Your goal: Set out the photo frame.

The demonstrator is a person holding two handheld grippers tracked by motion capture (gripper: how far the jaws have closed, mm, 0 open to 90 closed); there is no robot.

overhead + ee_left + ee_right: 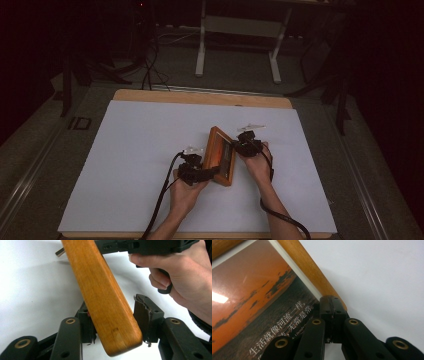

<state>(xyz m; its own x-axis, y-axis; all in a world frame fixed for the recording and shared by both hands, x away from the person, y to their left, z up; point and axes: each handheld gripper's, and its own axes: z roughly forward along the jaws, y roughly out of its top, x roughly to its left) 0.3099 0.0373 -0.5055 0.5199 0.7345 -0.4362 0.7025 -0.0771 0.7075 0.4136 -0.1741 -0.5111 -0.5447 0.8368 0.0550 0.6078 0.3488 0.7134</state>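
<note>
Seen from the high view: wooden picture frame (221,156) near the middle of the white sheet (135,150), propped up on edge and tilted, long axis running from the near edge of the table away and slightly leftward. Left gripper (200,172) at its near corner, right gripper (246,145) at its right rail.

Shown closer in the left gripper view: corner of the frame (105,302) between the spread jaws, right pad clear of the wood, left contact hidden.

Revealed in the right gripper view: sunset print with Chinese lettering (262,312), and jaws pressed together, seemingly pinching the frame's rail (309,270).
</note>
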